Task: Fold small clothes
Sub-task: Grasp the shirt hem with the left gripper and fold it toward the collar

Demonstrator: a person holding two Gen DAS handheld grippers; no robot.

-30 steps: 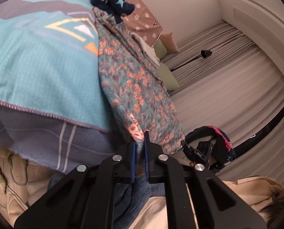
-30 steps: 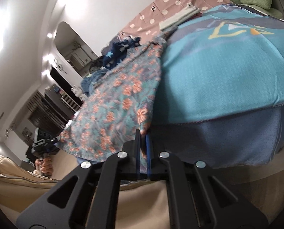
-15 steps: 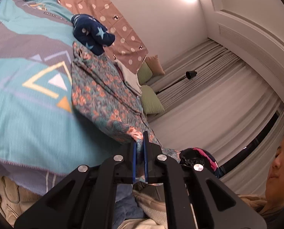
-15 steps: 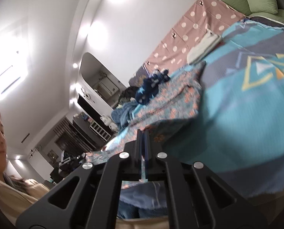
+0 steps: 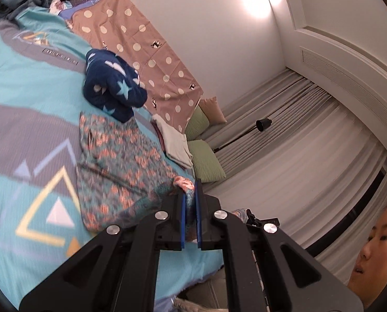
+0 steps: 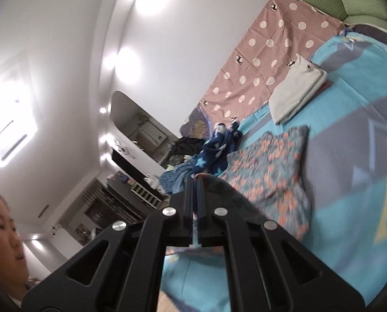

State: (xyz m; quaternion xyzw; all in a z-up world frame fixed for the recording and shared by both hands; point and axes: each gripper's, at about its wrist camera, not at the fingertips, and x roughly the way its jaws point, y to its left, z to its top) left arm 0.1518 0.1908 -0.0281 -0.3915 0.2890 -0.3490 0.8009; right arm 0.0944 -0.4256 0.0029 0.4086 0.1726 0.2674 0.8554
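Observation:
A teal floral garment (image 5: 120,166) with orange flowers lies spread on the blue patterned bedspread (image 5: 19,119); it also shows in the right wrist view (image 6: 268,174). My left gripper (image 5: 190,195) is shut on one near corner of the garment and holds it raised above the bed. My right gripper (image 6: 196,182) is shut on the other near corner, also raised. The far end of the garment rests flat on the bedspread (image 6: 362,156).
A navy star-patterned garment (image 5: 112,85) lies bunched just beyond the floral one. A folded white stack (image 6: 294,88) sits near the pink polka-dot sheet (image 5: 146,44). Green pillows (image 5: 206,161) lie at the bed's end. More clothes pile (image 6: 177,174) on the far side.
Both grippers have lifted the garment's near edge up from the bed's side and carried it over the bed. The garment now lies on top of the bedspread instead of hanging down.

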